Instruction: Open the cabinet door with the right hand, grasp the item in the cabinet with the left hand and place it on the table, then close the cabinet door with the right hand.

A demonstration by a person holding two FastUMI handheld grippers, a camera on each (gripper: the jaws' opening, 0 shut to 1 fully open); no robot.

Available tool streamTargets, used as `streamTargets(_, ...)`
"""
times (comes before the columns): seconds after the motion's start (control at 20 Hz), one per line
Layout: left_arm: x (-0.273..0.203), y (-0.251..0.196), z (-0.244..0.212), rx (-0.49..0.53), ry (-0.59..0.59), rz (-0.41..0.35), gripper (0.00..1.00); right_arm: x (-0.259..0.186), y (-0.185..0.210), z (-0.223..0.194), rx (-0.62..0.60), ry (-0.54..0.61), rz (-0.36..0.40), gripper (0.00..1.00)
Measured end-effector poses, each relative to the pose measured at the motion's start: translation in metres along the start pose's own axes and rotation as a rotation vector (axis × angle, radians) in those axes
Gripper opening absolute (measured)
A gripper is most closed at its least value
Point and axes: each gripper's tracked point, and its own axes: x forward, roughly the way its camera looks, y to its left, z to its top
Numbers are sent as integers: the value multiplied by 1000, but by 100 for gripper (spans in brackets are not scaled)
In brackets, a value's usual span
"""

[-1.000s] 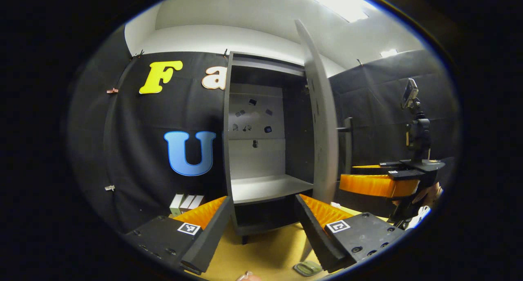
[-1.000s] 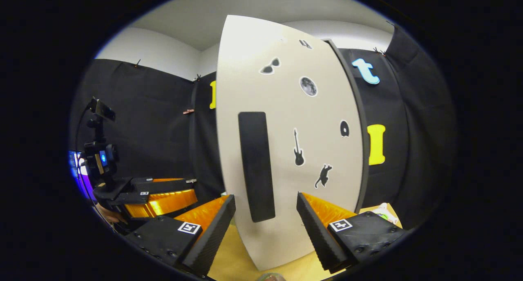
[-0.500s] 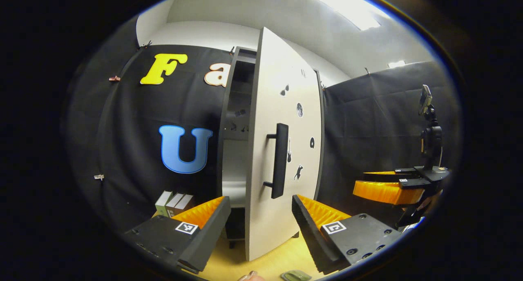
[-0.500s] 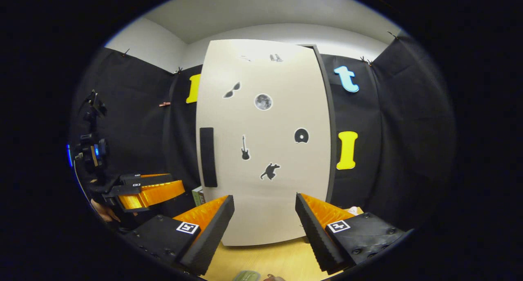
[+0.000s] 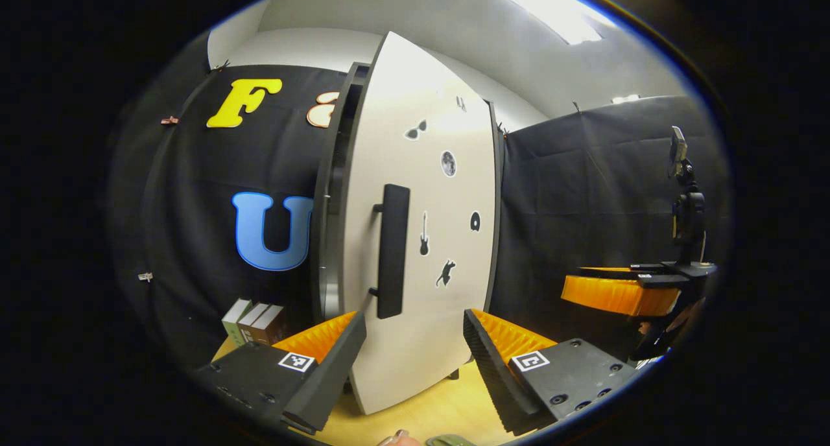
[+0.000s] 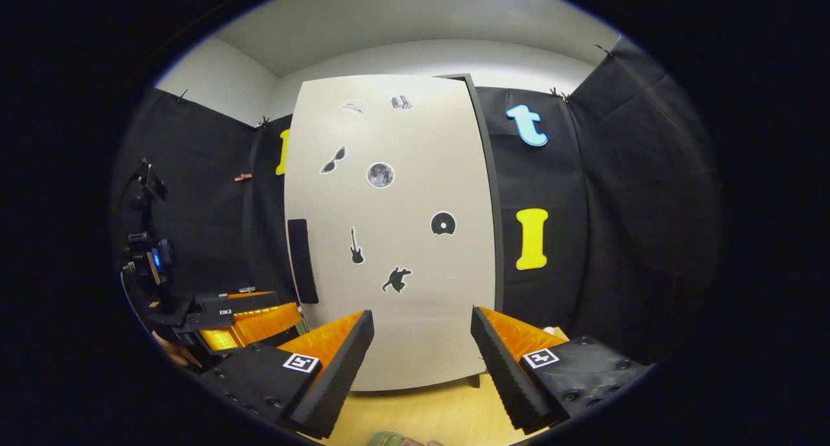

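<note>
Left gripper view, cabinet door (image 5: 421,238) with picture stickers, no legible writing, both tongs wide, empty.

Black cloth walls (image 5: 583,193), white ceiling (image 5: 493,37), pale wooden table (image 6: 415,410).

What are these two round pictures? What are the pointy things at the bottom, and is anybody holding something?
A person holds a two-finger grabbing tool in each hand, and a small camera rides on each one. The left gripper view looks along the left gripper. The right gripper view looks along the right gripper. Both are open and hold nothing. Ahead stands a cabinet on a wooden table. Its pale cabinet door, with a dark handle and little stickers, is almost shut. In the left gripper view a gap shows at its left edge, and some small boxes stand on the table beside the cabinet.
</note>
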Motion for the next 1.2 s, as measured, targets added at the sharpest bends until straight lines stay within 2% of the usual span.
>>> streamTargets(0.05, 2, -3, 1, -8, -3, -1, 92, -1, -2, 1, -18, 0, 6, 98)
streamTargets(0.25, 3, -11, 8, 12, -21, 15, 95, -3, -6, 10, -61, -28, 22, 100)
streamTargets(0.3, 2, -11, 10, 23, -23, 21, 95, -3, -6, 10, -63, -30, 31, 98)
streamTargets(0.7, -1, -20, 12, 70, -30, 59, 94, 2, -5, 12, -62, -36, 71, 99)
streamTargets(1.2, -6, -23, 16, 113, -33, 80, 95, 8, -4, 11, -54, -28, 79, 98)
